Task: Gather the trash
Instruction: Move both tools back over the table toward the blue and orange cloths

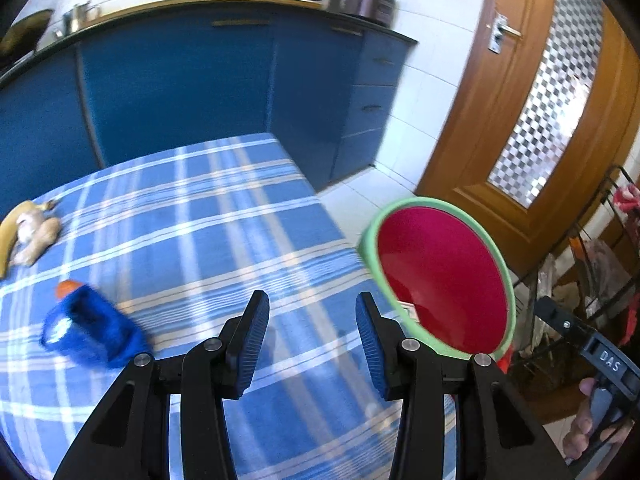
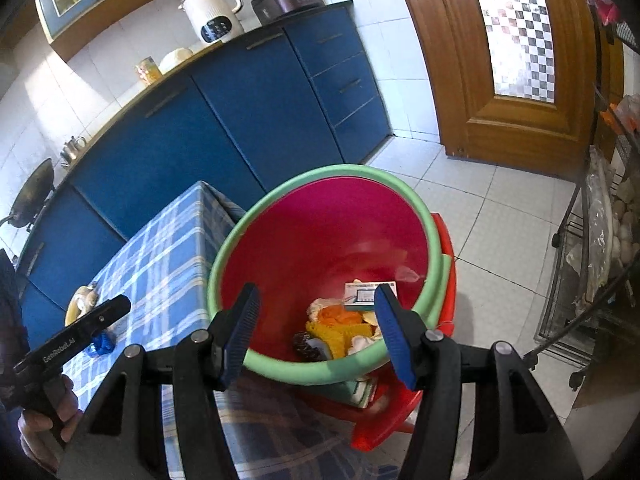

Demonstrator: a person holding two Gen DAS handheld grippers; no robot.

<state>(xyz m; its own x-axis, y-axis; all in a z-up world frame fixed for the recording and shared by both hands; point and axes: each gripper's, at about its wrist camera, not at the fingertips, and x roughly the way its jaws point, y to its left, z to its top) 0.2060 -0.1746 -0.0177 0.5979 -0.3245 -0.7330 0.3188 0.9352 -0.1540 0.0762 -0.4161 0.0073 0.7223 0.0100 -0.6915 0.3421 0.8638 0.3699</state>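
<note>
We are hovering the right gripper (image 2: 316, 334) over the red bin (image 2: 320, 240), its jaws spread wide and holding nothing, so a drop-off looks finished. The bin is sitting just beside the table (image 1: 248, 216), already carrying several scraps, among them a small box (image 2: 370, 294). Our left gripper (image 1: 308, 338) is hanging above the checked cloth, jaws wide apart and empty too. Two pieces are waiting on the table: one crushed blue bottle (image 1: 90, 330) with an orange cap, nearest the left gripper, and one banana peel (image 1: 28, 234) farther off. Next, we judge, the left gripper needs lowering over the bottle and closing across its body.
</note>
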